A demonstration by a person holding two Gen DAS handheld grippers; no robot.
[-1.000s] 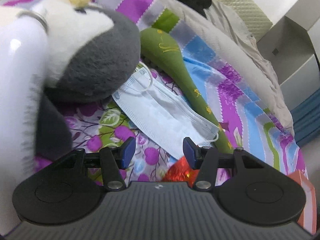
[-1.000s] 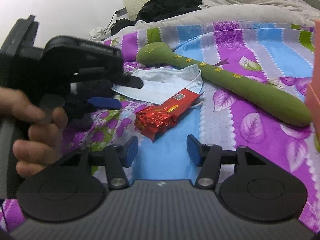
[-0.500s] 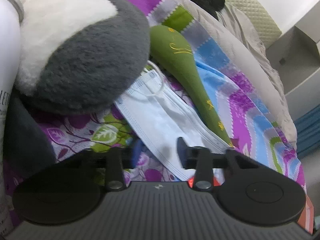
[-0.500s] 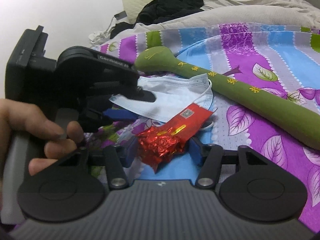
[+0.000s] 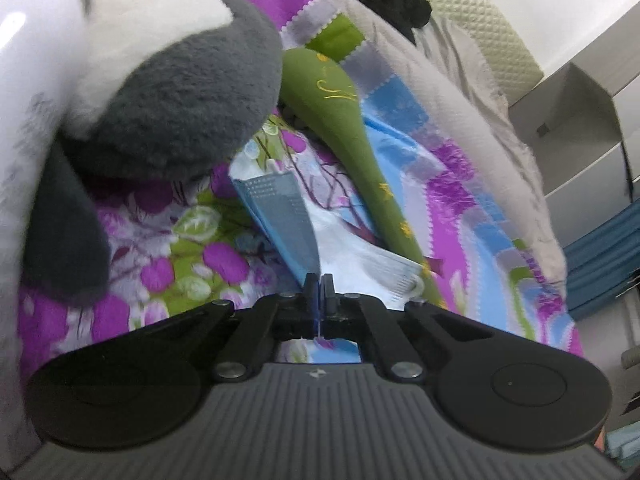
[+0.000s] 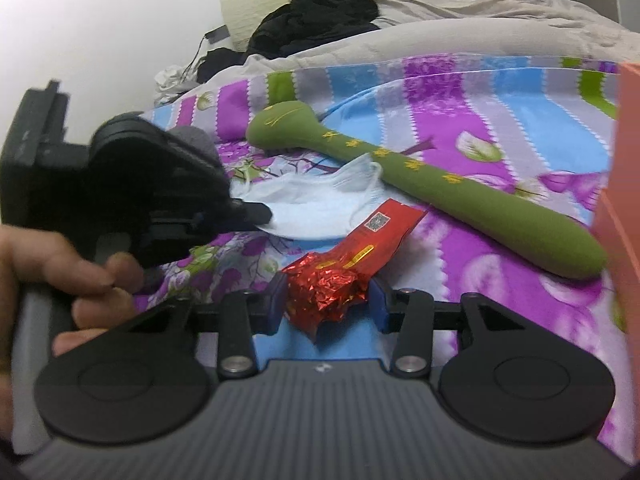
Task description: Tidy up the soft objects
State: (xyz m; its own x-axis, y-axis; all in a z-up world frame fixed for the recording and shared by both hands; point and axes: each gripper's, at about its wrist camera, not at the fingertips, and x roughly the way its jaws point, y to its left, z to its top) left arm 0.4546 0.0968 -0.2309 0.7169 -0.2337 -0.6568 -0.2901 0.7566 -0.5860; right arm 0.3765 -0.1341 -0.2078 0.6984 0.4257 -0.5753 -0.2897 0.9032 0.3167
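Observation:
My left gripper (image 5: 318,285) is shut on the edge of a light blue face mask (image 5: 280,216), which stands up in a fold from the flowered bedspread. A grey and white plush toy (image 5: 172,92) lies just left of it, and a long green soft stick (image 5: 352,152) lies right. In the right wrist view, my right gripper (image 6: 327,305) has its jaws closing, with the crumpled end of a red foil packet (image 6: 328,288) between the pads. A thin gap still shows at the right pad. The left gripper (image 6: 256,214), held by a hand (image 6: 80,264), meets the mask (image 6: 320,200) there.
A white bottle (image 5: 24,100) stands at the far left against the plush toy. An orange box (image 6: 624,200) borders the right side. Black clothes (image 6: 316,12) and a grey blanket (image 6: 460,28) lie at the head of the bed. A grey cabinet (image 5: 580,120) stands beyond the bed.
The left jaws closed from wide apart onto the mask's edge, which now lifts in a fold. The right gripper came forward around the red packet and its jaws narrowed.

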